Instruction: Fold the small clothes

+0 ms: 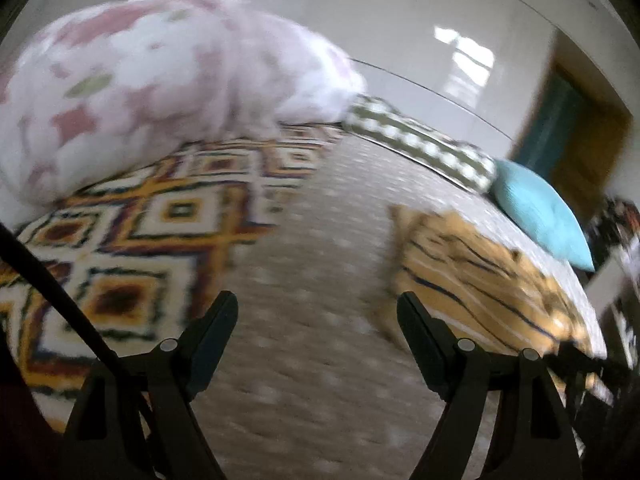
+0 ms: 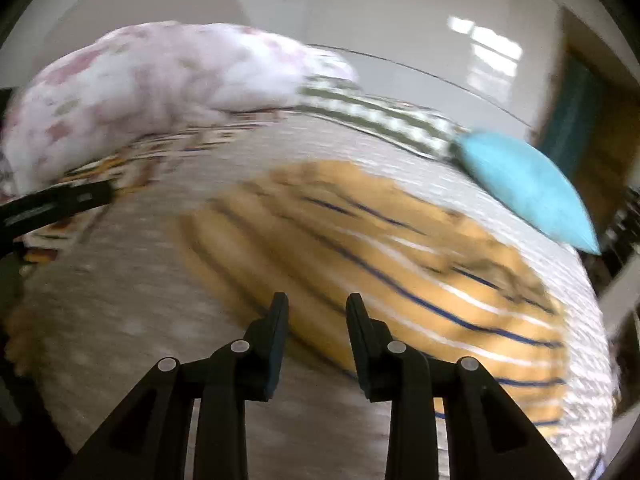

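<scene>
We are hovering over the bed (image 2: pixel 120 340) with the left gripper (image 1: pixel 316 312) spread wide and the right gripper (image 2: pixel 317 304) partly spread, both empty; the striped garment (image 2: pixel 380 264) is lying rumpled, folding apparently unfinished.

Mustard garment (image 2: pixel 400 264), navy-and-white stripes

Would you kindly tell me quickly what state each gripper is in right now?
Left gripper: open, holding nothing.
Right gripper: open with a narrower gap, holding nothing; the mustard-yellow striped cloth garment lies beyond it.
</scene>
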